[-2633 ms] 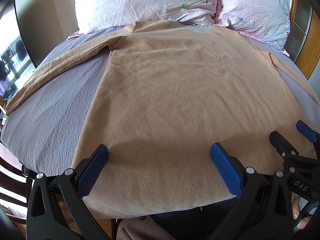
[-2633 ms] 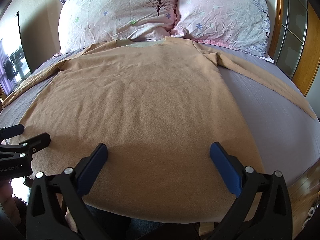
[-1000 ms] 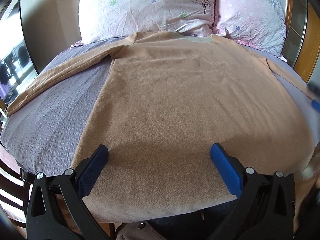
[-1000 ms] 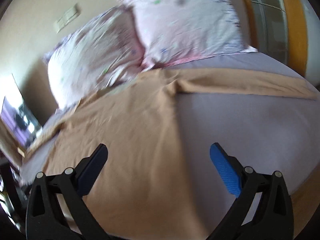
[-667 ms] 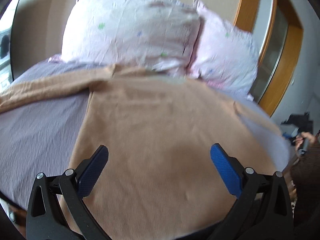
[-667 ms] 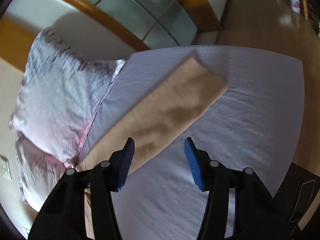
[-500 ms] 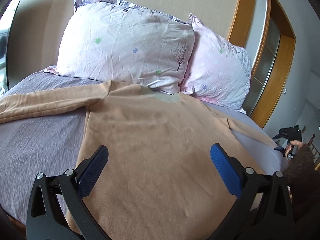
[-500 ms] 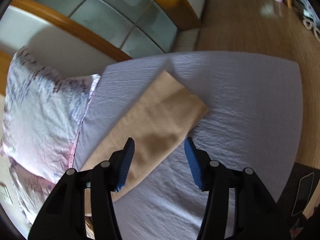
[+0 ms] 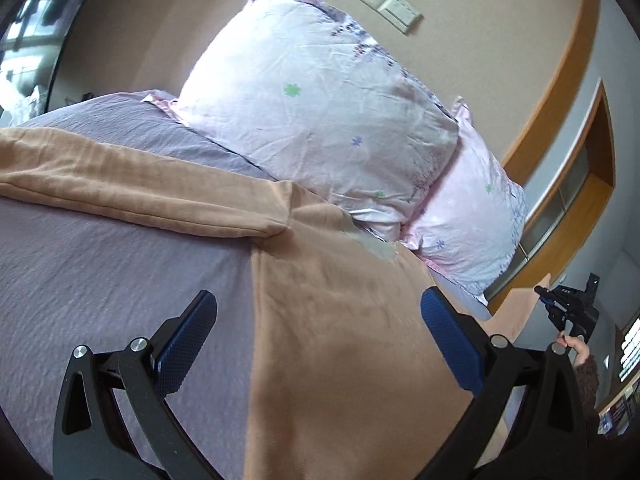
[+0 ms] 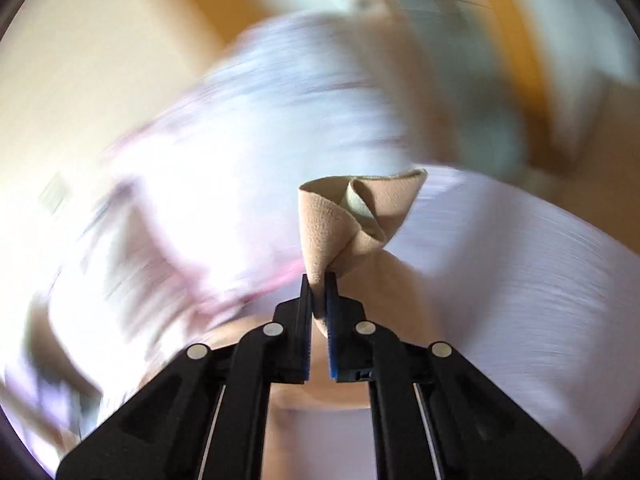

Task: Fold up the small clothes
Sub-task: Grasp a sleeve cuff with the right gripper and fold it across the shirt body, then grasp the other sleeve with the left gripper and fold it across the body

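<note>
A tan long-sleeved top point(image 9: 340, 320) lies spread on the grey-purple bed sheet point(image 9: 100, 280), its collar against two pale floral pillows point(image 9: 320, 112) and one sleeve point(image 9: 132, 192) stretched flat along the sheet. The right gripper point(image 10: 319, 280) is clamped on the cuff of the other sleeve point(image 10: 340, 224) — the fabric bunches above its tips and is lifted off the sheet, against a blurred background. The left gripper point(image 9: 316, 332) hovers over the top's body near the armpit seam, fingers spread wide and holding nothing — a wall socket point(image 9: 384, 2) shows above the pillows.

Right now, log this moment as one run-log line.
step: first sleeve fold | right gripper: shut on tan sleeve cuff, lifted | left gripper: open above tan long-sleeve shirt | purple bedsheet: shirt spread
</note>
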Action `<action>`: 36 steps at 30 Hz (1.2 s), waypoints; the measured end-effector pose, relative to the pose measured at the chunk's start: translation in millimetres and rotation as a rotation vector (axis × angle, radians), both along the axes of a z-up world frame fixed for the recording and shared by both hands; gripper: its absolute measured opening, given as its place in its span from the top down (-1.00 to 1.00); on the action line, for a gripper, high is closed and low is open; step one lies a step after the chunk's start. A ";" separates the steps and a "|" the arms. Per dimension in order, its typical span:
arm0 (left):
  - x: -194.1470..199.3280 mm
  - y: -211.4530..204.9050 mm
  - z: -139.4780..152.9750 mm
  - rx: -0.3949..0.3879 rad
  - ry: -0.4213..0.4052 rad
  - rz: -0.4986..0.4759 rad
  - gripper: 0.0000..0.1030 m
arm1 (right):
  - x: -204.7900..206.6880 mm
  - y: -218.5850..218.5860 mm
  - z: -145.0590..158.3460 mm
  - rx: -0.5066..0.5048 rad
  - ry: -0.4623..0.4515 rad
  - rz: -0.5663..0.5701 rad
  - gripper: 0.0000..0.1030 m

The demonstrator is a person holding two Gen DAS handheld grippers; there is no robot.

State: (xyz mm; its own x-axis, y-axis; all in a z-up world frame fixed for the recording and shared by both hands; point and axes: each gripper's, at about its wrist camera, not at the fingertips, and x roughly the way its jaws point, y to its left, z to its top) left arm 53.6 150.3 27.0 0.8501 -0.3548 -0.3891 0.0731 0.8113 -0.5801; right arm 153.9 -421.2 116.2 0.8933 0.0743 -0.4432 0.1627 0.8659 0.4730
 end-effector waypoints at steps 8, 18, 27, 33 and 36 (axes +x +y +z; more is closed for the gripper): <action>-11.3 78.5 -2.5 -0.125 0.069 0.234 -0.97 | 93.9 300.9 -50.0 -0.139 0.182 0.771 0.67; -8.1 192.1 -23.8 -0.285 0.208 0.456 -0.76 | 78.7 289.5 -74.5 -0.082 0.230 0.746 -0.43; -2.4 229.7 -37.9 -0.409 0.343 0.563 -0.38 | 51.3 245.3 -57.8 -0.033 0.188 0.700 -0.55; 0.9 245.0 -44.0 -0.493 0.371 0.625 0.03 | 39.1 246.9 -53.1 -0.007 0.158 0.763 -0.60; 0.4 255.0 -56.4 -0.529 0.430 0.670 0.89 | 34.2 238.6 -53.0 0.000 0.148 0.763 -0.60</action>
State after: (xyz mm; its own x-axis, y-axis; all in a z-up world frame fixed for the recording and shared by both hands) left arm 54.0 405.2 -29.4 0.7623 -0.0660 -0.6439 -0.6159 0.2322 -0.7529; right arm 188.1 -182.6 63.2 0.5265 0.6448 -0.5541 -0.4171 0.7638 0.4926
